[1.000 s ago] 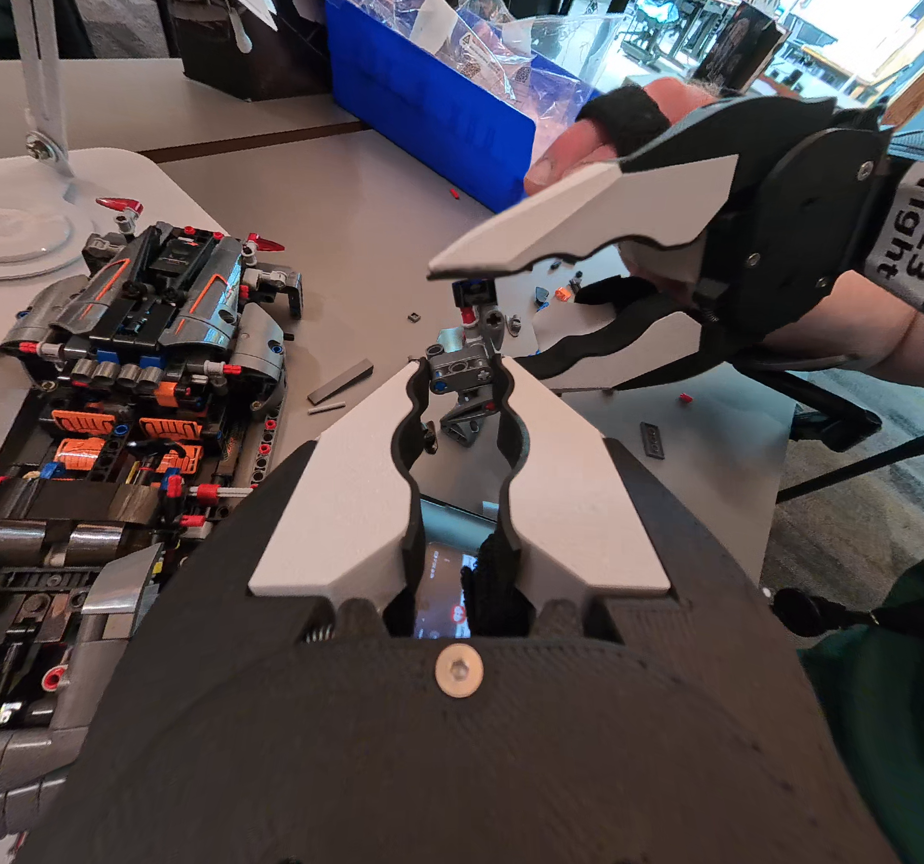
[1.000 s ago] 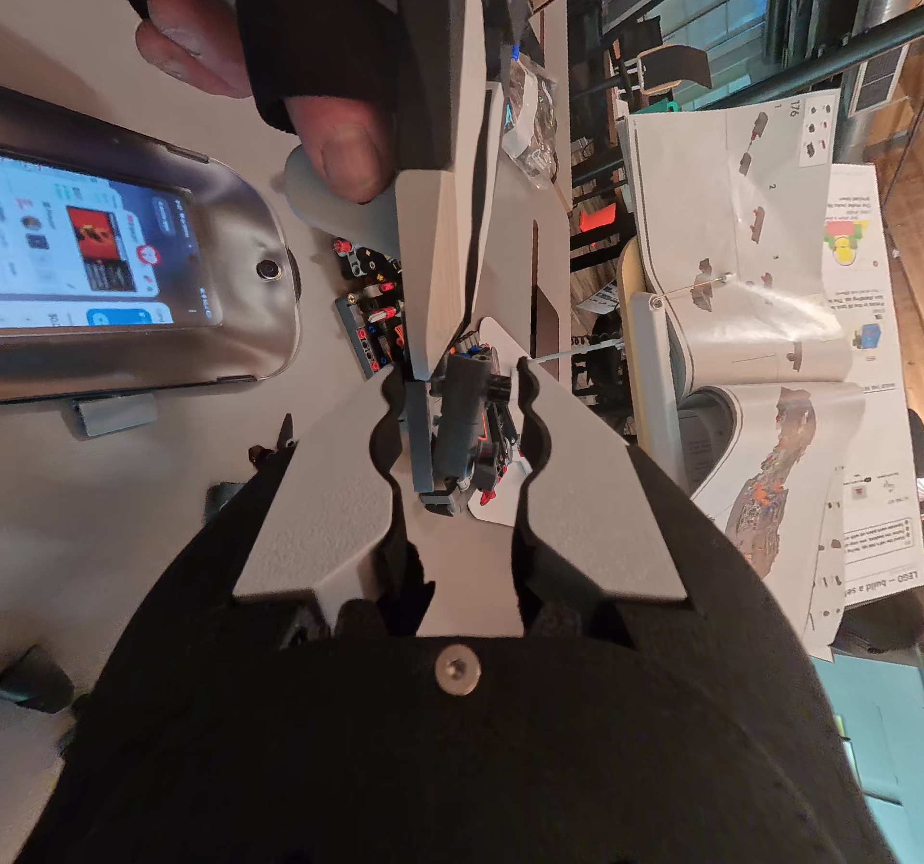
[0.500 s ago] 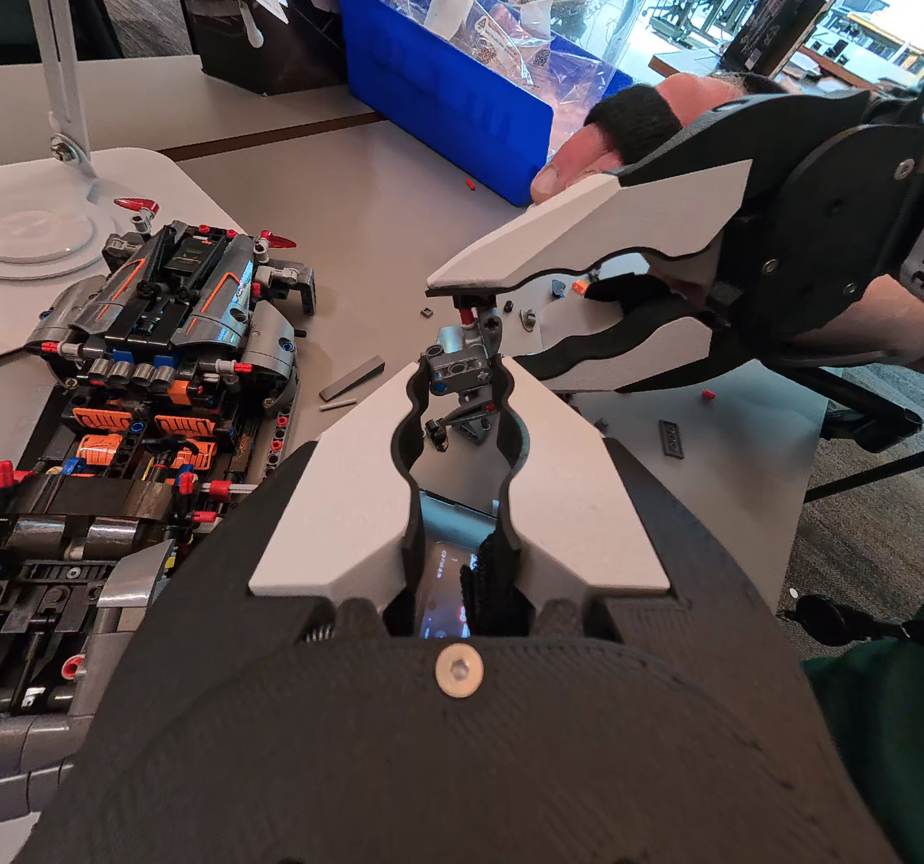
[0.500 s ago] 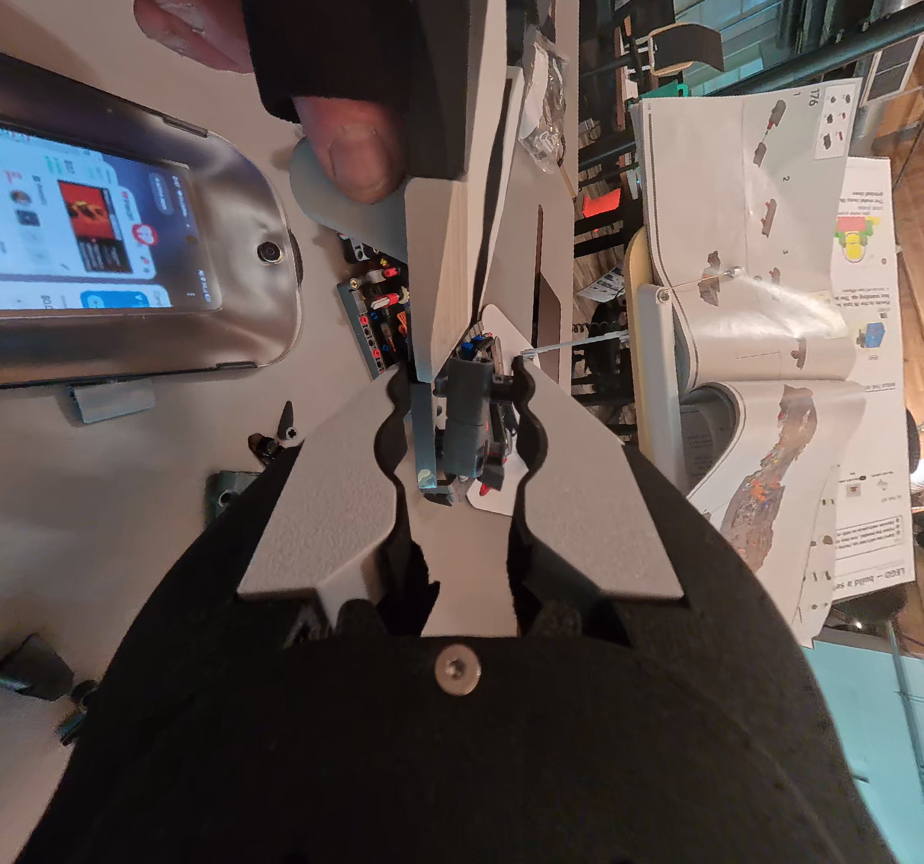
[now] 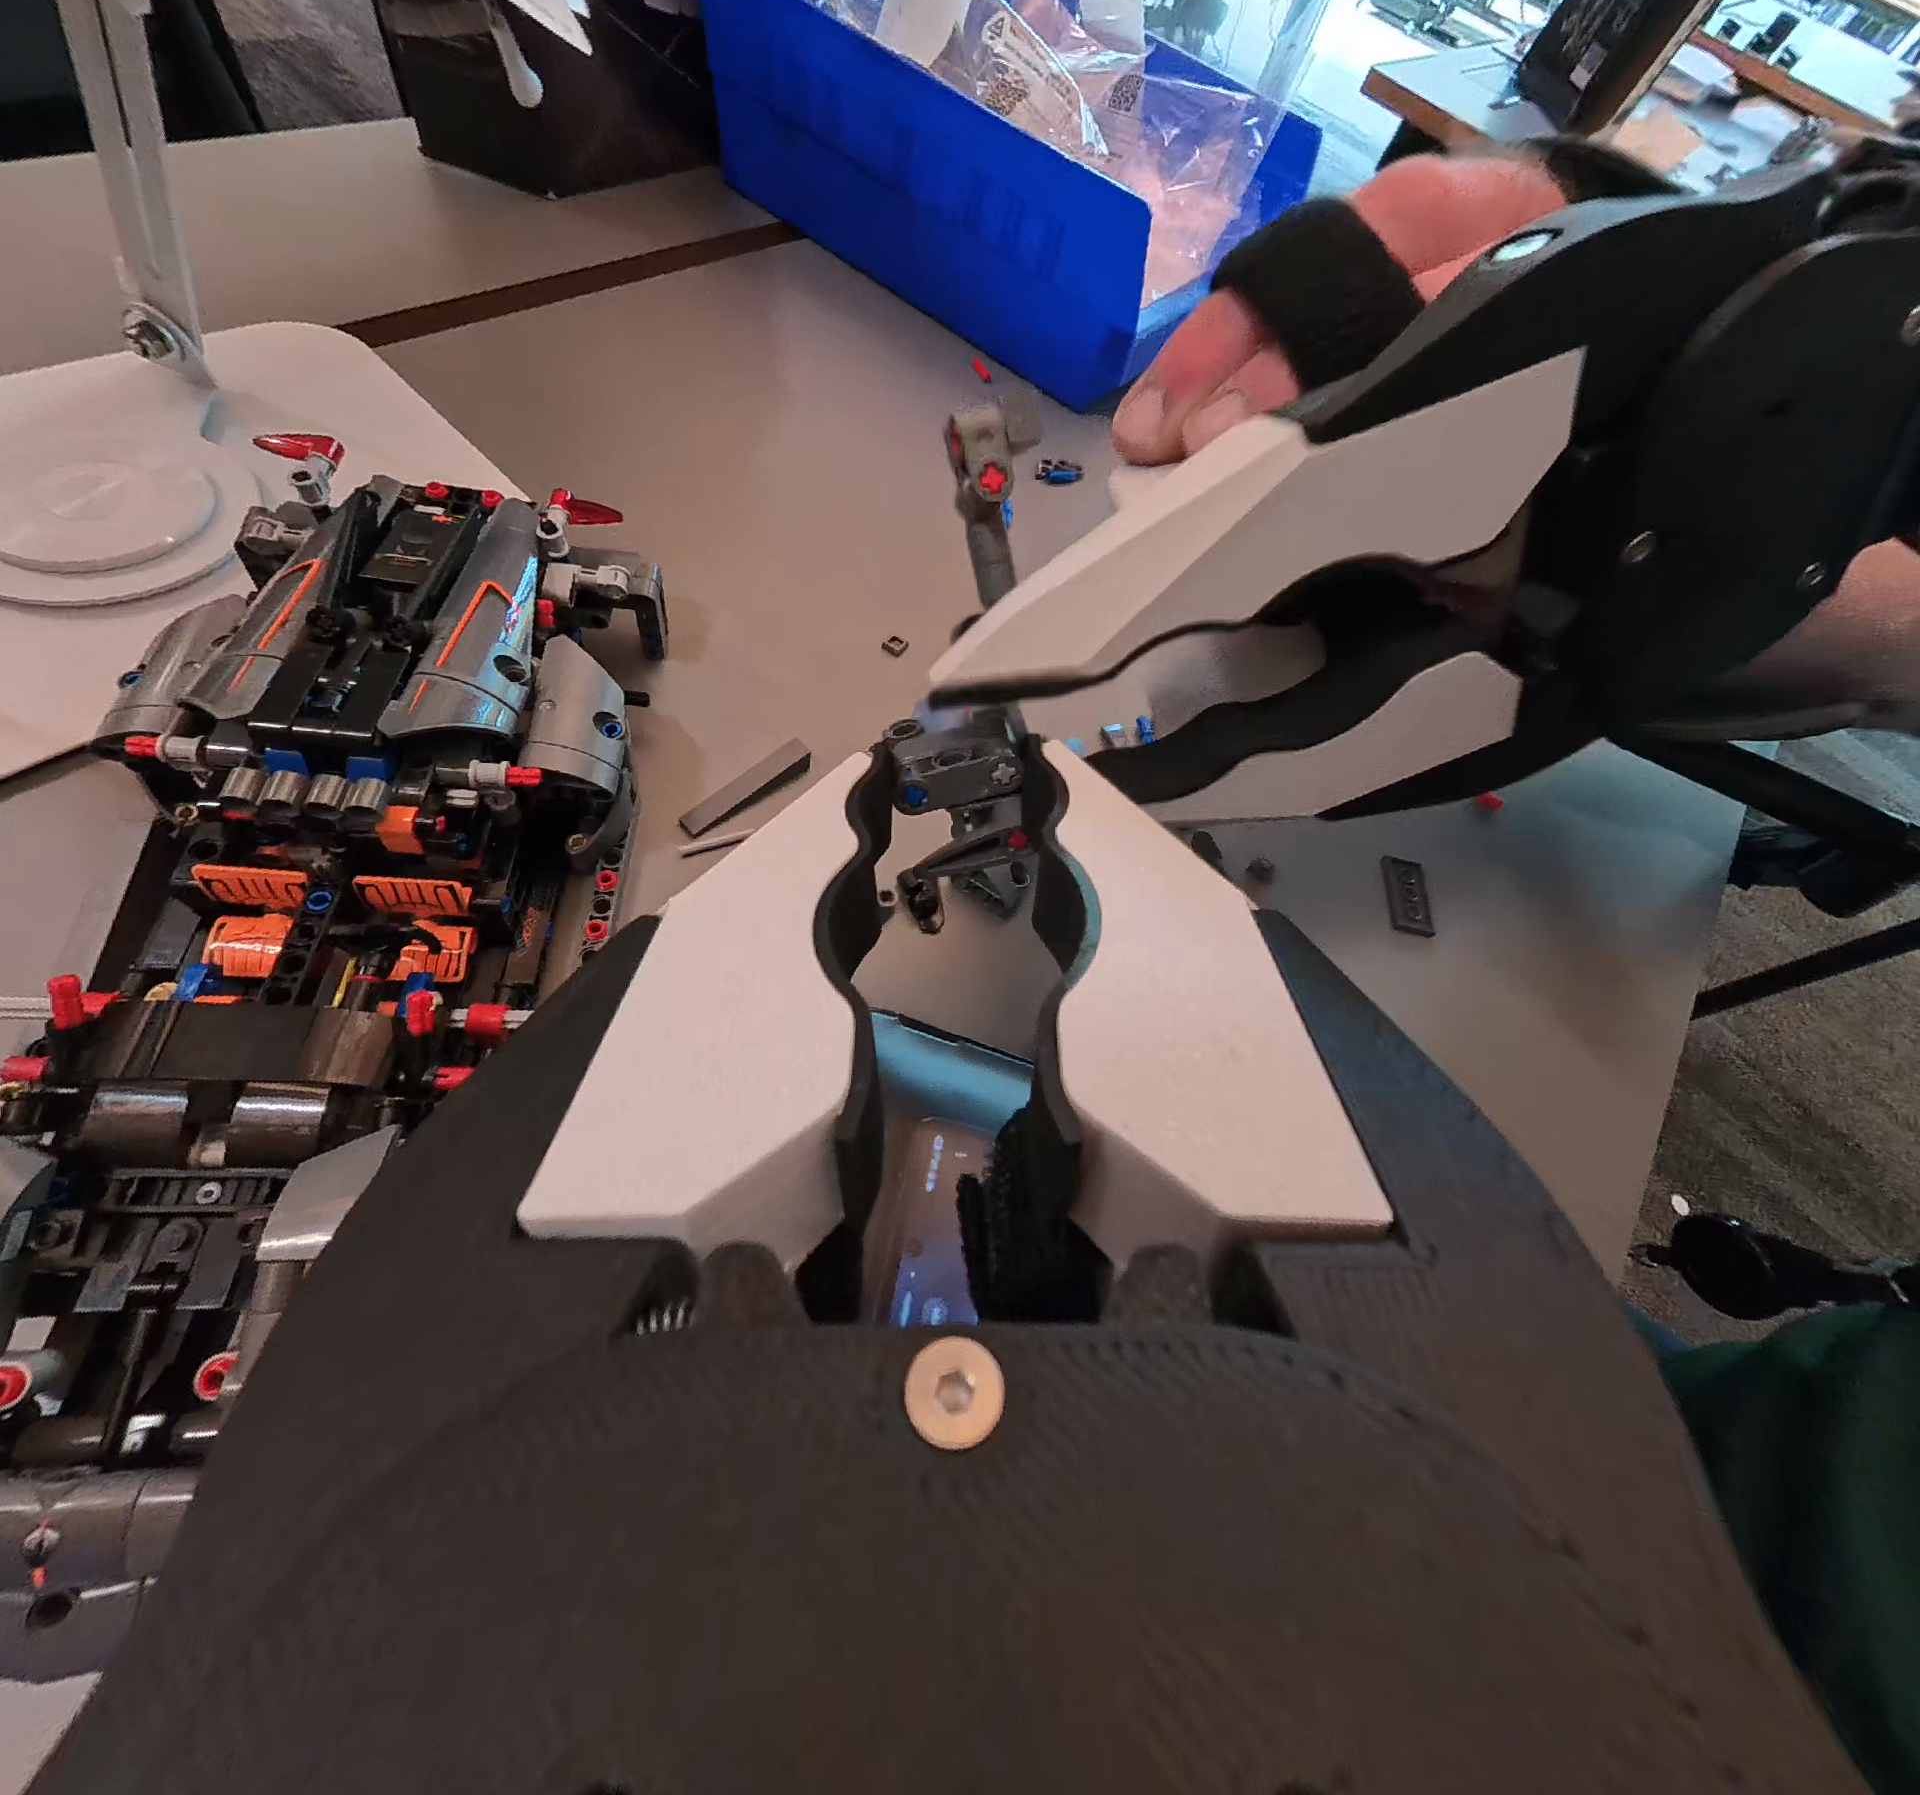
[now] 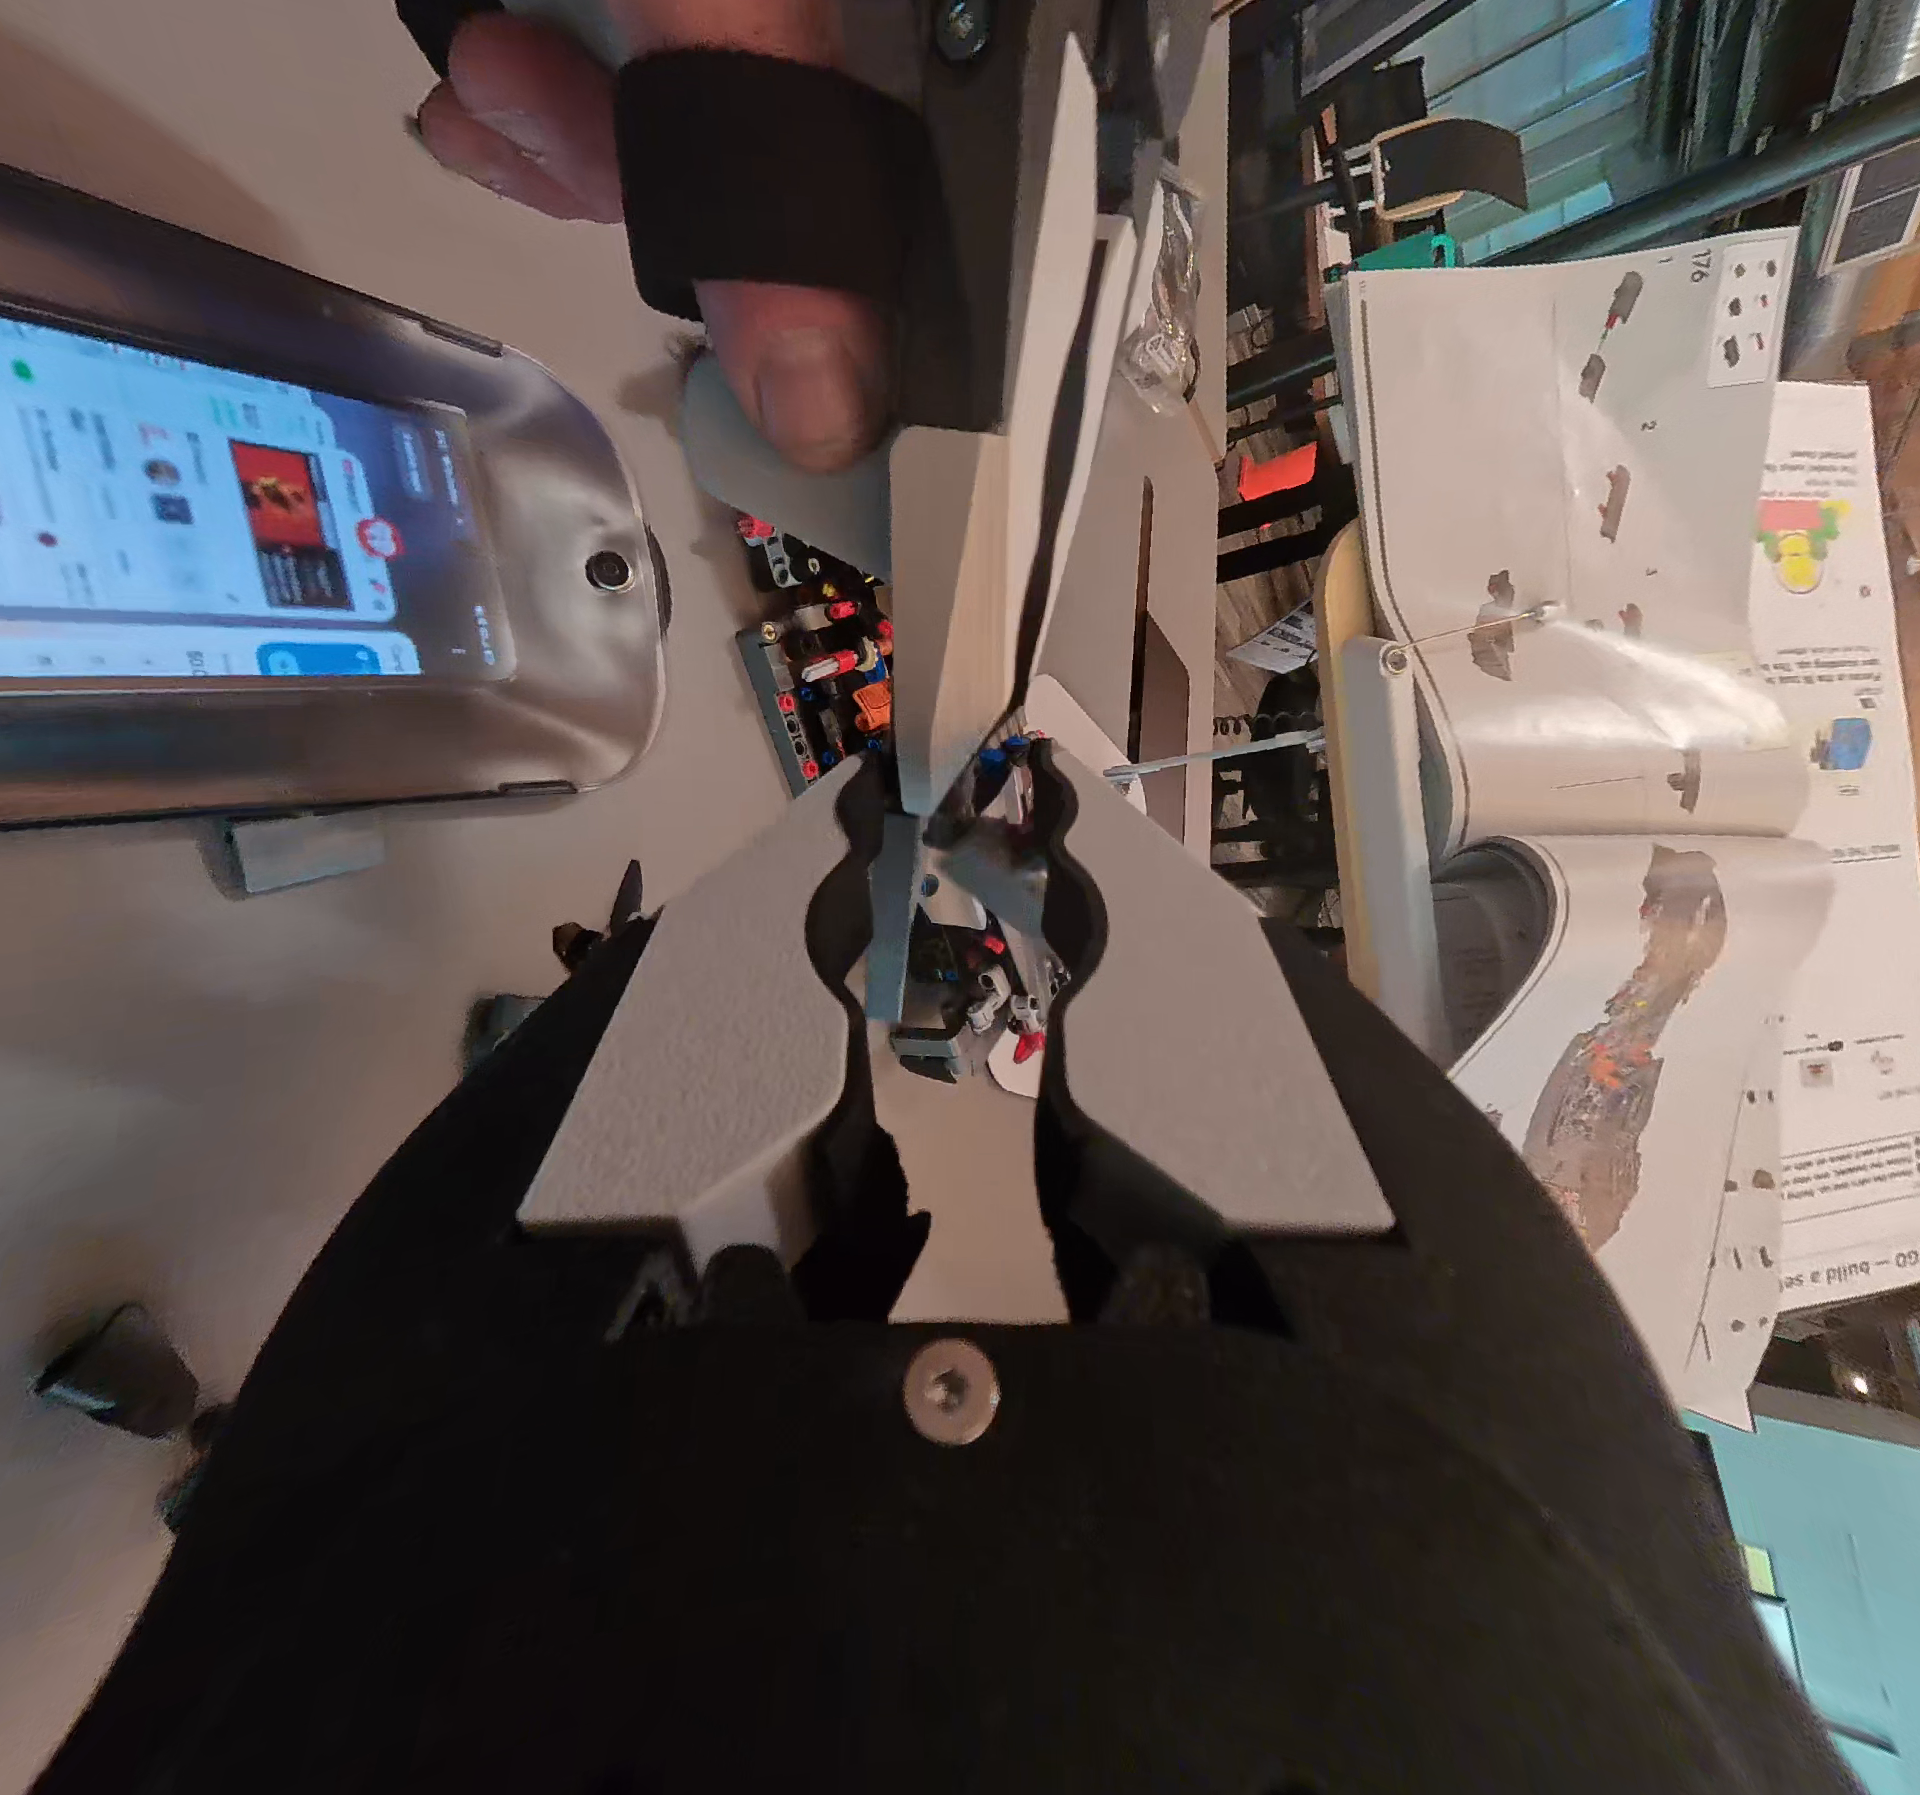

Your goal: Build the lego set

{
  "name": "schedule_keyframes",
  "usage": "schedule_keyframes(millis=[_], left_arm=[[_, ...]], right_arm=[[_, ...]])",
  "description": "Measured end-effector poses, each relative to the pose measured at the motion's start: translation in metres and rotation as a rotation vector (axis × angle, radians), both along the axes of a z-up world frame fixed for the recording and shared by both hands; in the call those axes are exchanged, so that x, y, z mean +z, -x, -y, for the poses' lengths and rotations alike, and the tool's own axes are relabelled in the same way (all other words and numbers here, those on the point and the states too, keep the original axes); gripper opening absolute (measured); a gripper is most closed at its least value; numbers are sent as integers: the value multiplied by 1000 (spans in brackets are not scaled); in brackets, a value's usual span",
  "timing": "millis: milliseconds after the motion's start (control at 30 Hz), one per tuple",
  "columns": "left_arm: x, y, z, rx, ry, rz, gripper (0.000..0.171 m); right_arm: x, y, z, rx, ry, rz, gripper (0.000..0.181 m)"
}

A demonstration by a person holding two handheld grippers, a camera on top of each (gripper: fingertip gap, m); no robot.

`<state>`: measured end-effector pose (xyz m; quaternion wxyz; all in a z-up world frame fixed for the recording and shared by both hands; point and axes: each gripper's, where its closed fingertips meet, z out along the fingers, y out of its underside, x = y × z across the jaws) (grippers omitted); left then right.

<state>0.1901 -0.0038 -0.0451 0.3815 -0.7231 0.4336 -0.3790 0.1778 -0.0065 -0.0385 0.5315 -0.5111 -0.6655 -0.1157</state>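
Left wrist view: left gripper [image 5: 961, 779] jaws clenched on the small grey sub-assembly [image 5: 956, 774], same grip as a second ago. Change: right gripper [image 5: 1023, 722] has swung from level to angled down, upper finger tip now touching the top of the sub-assembly; red axle stub that stuck up 0.5 s ago is no longer visible. Probably pressed home or just hidden, can't tell which. Right jaws part open, not clearly grasping anything. Grey connector with red cross end [image 5: 985, 467] now exposed on the tabletop [image 5: 727, 415], upper centre. Car model [image 5: 353, 758] sits at left, untouched.

Containers: blue bin [image 5: 935, 187], upper centre, holds crumpled clear parts bags [image 5: 1039, 52]; can't tell if any bricks are left in them
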Motion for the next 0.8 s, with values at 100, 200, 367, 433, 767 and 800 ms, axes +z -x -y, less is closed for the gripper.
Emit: schedule_keyframes(millis=[100, 200, 367, 433, 767, 800], left_arm=[[-1, 1, -2, 0, 19, 22, 23], [-6, 3, -3, 0, 17, 10, 22], [-12, 6, -2, -11, -8, -15, 23], [-17, 8, -2, -12, -6, -30, 23], [-39, 9, -1, -39, -6, -60, 23], [-40, 9, -1, -43, -8, -61, 23]], right_arm=[[3, -2, 4, 28, 25, -16, 27], [7, -3, 7, 53, 91, -68, 31], [22, -23, -3, 32, 234, -201, 31], [25, -34, -13, -12, 234, -230, 27], [-20, -126, -84, -513, 464, -257, 23], [-26, -137, -87, -561, 485, -241, 23]])
